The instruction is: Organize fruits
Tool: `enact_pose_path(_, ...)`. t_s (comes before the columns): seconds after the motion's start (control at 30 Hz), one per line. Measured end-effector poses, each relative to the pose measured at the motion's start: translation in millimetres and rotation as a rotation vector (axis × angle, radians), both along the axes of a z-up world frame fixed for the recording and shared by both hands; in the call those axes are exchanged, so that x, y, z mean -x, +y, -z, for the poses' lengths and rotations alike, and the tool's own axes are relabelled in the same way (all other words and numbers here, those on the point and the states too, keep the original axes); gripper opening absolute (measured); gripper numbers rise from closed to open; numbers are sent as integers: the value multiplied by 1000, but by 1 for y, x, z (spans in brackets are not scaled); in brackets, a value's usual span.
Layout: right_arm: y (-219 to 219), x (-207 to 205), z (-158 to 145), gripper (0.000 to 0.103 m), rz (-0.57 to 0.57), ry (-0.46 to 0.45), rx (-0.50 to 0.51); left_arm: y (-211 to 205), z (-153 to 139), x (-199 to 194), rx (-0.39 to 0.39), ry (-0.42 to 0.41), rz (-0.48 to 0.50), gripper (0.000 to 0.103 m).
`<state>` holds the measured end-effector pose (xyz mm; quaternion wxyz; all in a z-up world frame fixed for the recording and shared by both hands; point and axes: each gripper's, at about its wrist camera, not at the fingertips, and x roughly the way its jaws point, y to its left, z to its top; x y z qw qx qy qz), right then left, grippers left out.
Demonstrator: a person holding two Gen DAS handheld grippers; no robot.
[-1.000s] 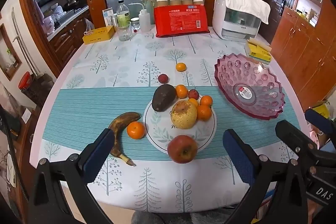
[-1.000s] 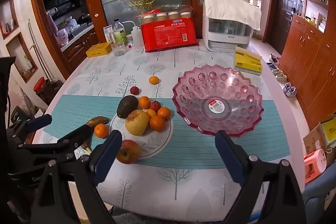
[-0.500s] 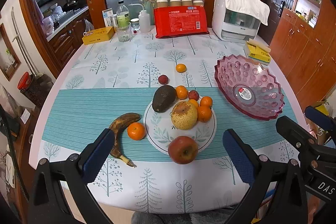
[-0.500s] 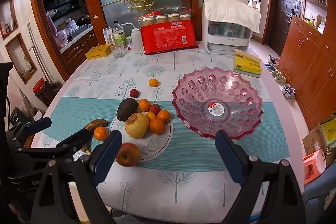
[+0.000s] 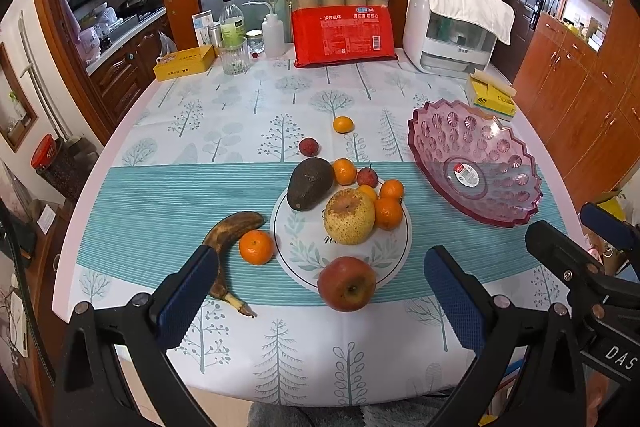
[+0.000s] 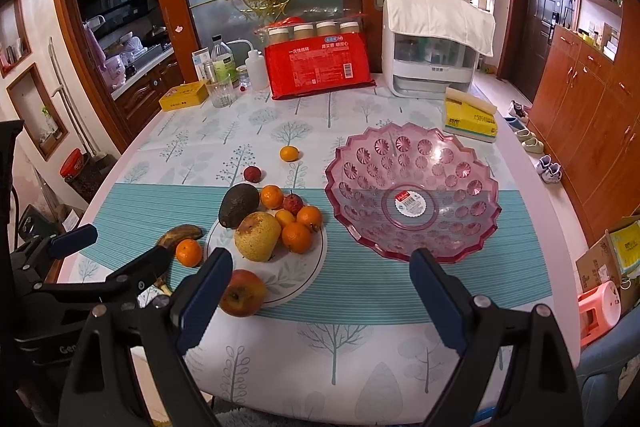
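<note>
A white plate point(image 5: 392, 255) point(image 6: 304, 267) holds a yellow pear point(image 5: 349, 216) point(image 6: 257, 235), an avocado point(image 5: 309, 183) point(image 6: 239, 205), several small oranges point(image 5: 387, 213) and a lychee point(image 5: 367, 177). A red apple point(image 5: 347, 283) point(image 6: 243, 293) sits at the plate's near edge. A brown banana point(image 5: 228, 239) point(image 6: 178, 235) and an orange point(image 5: 256, 247) point(image 6: 189, 252) lie left of the plate. An empty pink glass bowl point(image 5: 476, 163) point(image 6: 412, 191) stands to the right. My left gripper point(image 5: 320, 299) is open and empty, above the near table edge before the apple. My right gripper point(image 6: 320, 295) is open and empty, before the bowl.
A loose orange point(image 5: 343, 125) and a lychee point(image 5: 308, 146) lie behind the plate. At the back stand a red package point(image 5: 344, 35), a white appliance point(image 5: 452, 31), bottles and a glass point(image 5: 234, 57), a yellow tin point(image 5: 185, 63). A yellow box point(image 5: 494, 97) sits behind the bowl.
Both grippers have drifted slightly back and up, so the table looks a little farther. No fruit has moved.
</note>
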<state>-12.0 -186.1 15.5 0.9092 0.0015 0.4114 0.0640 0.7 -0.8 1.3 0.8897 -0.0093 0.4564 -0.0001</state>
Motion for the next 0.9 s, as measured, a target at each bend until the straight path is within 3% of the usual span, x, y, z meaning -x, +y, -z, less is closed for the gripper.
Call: enact_pose_path(0.9, -2, -9, 10, 91, 5, 32, -3, 2, 3, -1, 1, 3, 0, 102)
